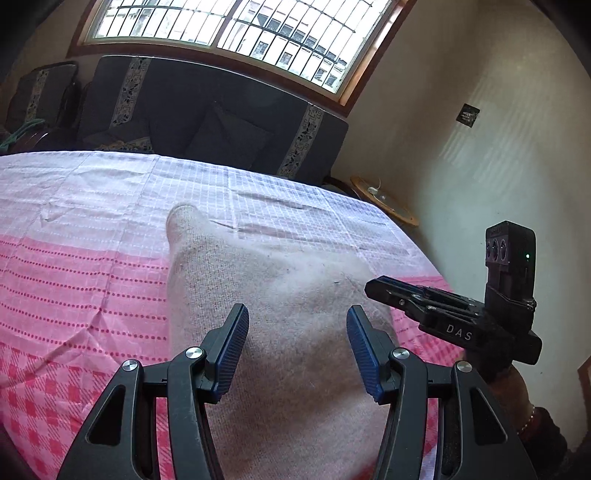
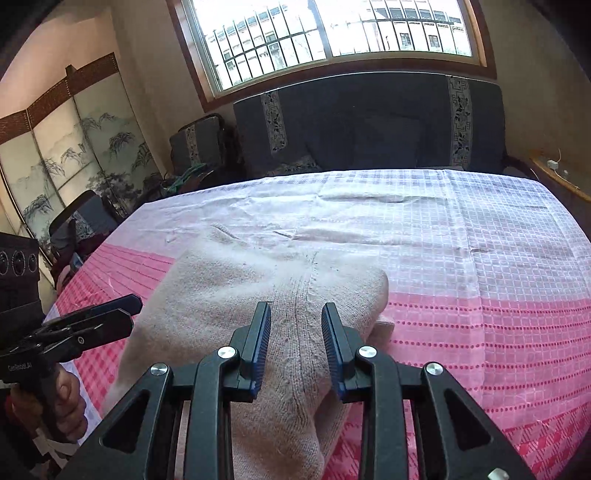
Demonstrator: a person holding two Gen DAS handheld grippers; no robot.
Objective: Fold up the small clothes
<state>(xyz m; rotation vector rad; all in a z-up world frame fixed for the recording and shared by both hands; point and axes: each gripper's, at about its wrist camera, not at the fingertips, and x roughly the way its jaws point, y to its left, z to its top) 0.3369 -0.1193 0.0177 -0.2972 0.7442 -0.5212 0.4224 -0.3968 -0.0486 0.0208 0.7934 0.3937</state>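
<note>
A beige knitted garment [image 1: 280, 295] lies on the pink and white bedspread [image 1: 74, 266], one sleeve stretched toward the far side. My left gripper [image 1: 297, 317] is open and empty, its jaws wide apart just above the garment's near part. My right gripper [image 2: 296, 314] is open and empty, hovering over the garment [image 2: 258, 288] along its knitted centre seam. The right gripper also shows at the right of the left wrist view [image 1: 391, 291], and the left gripper at the left of the right wrist view [image 2: 129, 314].
A dark sofa [image 1: 207, 122] with a cushion stands behind the bed under a barred window [image 2: 332, 33]. A painted folding screen [image 2: 66, 155] stands at left. A wooden side table [image 1: 384, 201] with a cable sits at right.
</note>
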